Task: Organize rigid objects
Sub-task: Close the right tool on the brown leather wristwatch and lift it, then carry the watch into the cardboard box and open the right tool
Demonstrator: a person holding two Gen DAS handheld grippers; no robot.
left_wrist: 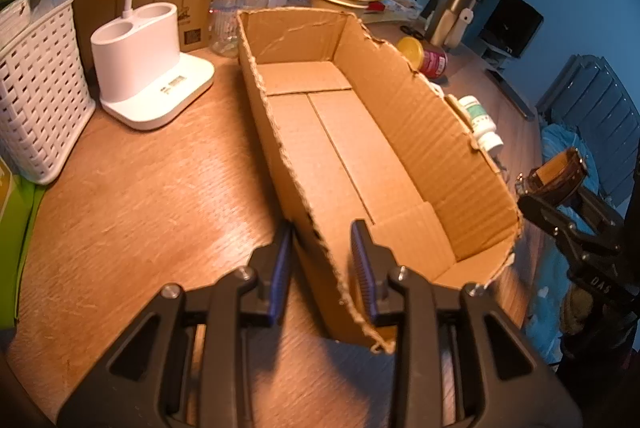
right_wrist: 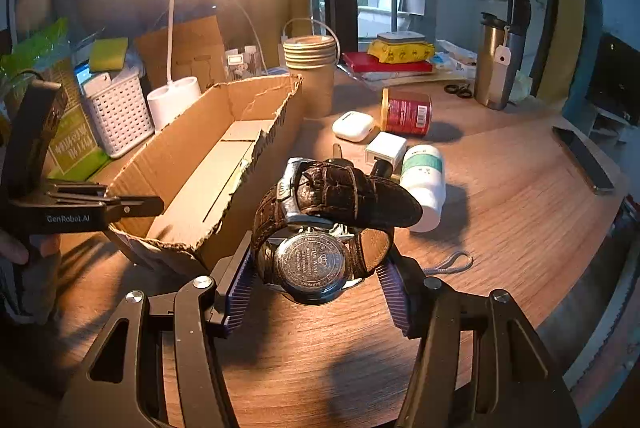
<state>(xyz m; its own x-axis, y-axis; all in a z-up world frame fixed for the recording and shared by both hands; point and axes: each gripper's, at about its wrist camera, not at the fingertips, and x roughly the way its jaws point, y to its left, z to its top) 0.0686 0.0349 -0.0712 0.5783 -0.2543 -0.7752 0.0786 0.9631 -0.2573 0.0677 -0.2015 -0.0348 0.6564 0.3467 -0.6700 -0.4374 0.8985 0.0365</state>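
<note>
The left hand-held gripper (left_wrist: 324,260) is angling steeply down at the near end of the open cardboard box (left_wrist: 360,132), its blue ribbed pads straddling the torn near-left wall. The jaws are standing narrow and closed on that wall, one pad outside and one inside the box. In the right wrist view the same tool's black body is reaching in from the left edge, with a person's fingers (right_wrist: 14,248) curling around its handle.

The right hand-held gripper (right_wrist: 318,284) is tilting down toward the tabletop (right_wrist: 500,228) and is holding a wristwatch (right_wrist: 316,240) clear of the surface, just beside the box's near-right corner. Its pads are pressing on the brown leather strap at either side; the engraved case back is facing the camera and the strap is looping up over it. The left wrist view is showing this watch at the far right, outside the box.

The box is lying empty on the tabletop. To its right are resting a white pill bottle (right_wrist: 424,184), a small white charger (right_wrist: 386,148), a white earbud case (right_wrist: 354,126) and a red can (right_wrist: 406,110).
</note>
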